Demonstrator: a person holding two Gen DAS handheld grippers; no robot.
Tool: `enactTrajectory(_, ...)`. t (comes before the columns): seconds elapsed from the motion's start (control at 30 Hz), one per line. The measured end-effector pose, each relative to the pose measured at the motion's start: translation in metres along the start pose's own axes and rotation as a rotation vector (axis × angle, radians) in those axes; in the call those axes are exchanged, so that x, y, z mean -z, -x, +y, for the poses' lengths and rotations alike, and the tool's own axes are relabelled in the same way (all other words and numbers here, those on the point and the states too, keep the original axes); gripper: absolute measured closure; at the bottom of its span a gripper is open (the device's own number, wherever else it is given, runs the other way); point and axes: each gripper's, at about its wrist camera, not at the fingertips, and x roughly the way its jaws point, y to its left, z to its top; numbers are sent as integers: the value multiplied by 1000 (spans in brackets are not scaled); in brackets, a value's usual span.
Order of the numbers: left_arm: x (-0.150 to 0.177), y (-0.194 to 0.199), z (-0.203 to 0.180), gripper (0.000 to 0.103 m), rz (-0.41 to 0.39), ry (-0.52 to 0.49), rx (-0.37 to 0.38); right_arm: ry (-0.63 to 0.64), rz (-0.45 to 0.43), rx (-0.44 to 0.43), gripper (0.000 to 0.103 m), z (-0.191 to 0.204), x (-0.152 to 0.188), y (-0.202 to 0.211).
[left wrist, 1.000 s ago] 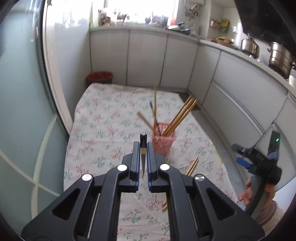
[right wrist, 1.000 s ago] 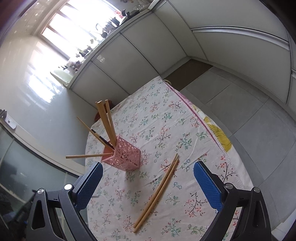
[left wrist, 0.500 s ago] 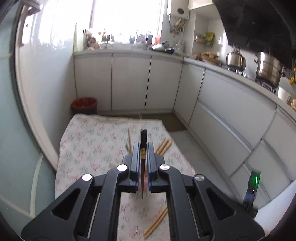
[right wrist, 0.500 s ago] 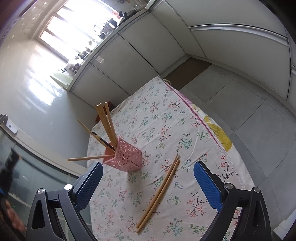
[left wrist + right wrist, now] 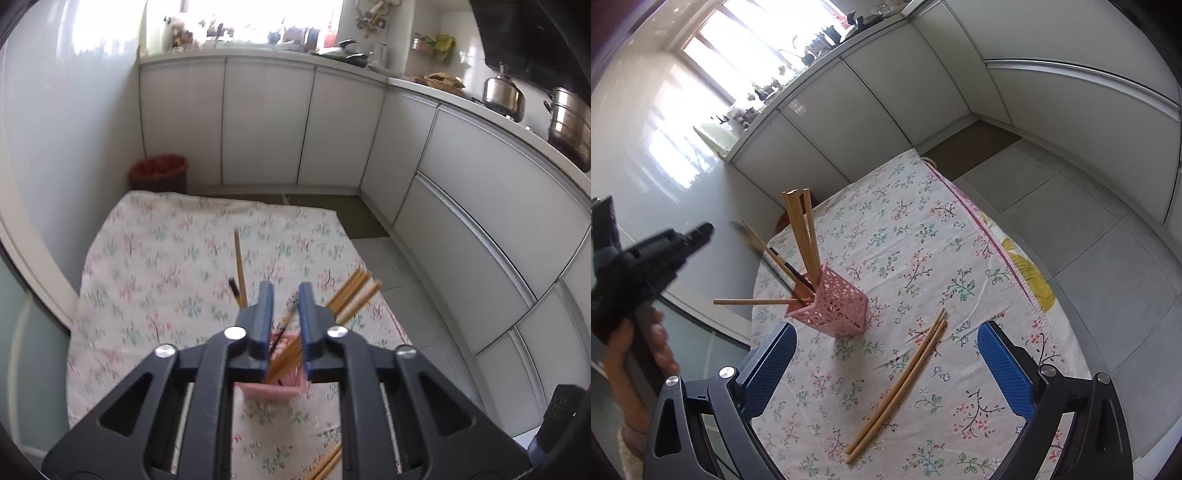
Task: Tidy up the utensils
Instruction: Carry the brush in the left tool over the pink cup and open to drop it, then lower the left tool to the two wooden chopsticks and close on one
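Note:
A pink lattice holder (image 5: 833, 304) stands on the floral tablecloth (image 5: 923, 229) with several wooden chopsticks (image 5: 801, 229) and dark-tipped ones leaning in it. In the left wrist view the holder (image 5: 271, 387) sits right under my left gripper (image 5: 283, 295), whose jaws are slightly apart with a dark-tipped chopstick (image 5: 282, 326) falling between them into the holder. A pair of wooden chopsticks (image 5: 901, 384) lies on the cloth in front of my right gripper (image 5: 886, 365), which is wide open and empty above it. The left gripper (image 5: 694, 236) shows at the left of the right wrist view.
White kitchen cabinets (image 5: 266, 122) ring the table. A red bin (image 5: 159, 171) stands beyond the far table edge. Pots (image 5: 504, 98) sit on the counter at right. The tablecloth edge (image 5: 1004, 258) drops to grey floor tiles on the right.
My left gripper moved over the pink holder and opened, letting the dark-tipped chopstick drop into it. The right gripper stayed open above the chopstick pair.

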Motion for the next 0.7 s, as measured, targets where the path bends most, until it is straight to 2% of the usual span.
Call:
enactTrajectory(0.2, 16, 35, 2, 76, -16, 5, -3, 14, -1, 5, 3, 3, 3, 1)
enactTrajectory(0.33, 31, 41, -1, 74, 23, 0, -10, 30, -7, 5, 3, 7, 6, 3)
enactTrajectory(0.6, 69, 37, 2, 59, 112, -7, -32, 171, -95, 86, 3, 26, 22, 16)
enactTrajectory(0.7, 78, 30, 3, 45, 155, -3, -30, 198, -104, 112, 3, 27, 26, 18)
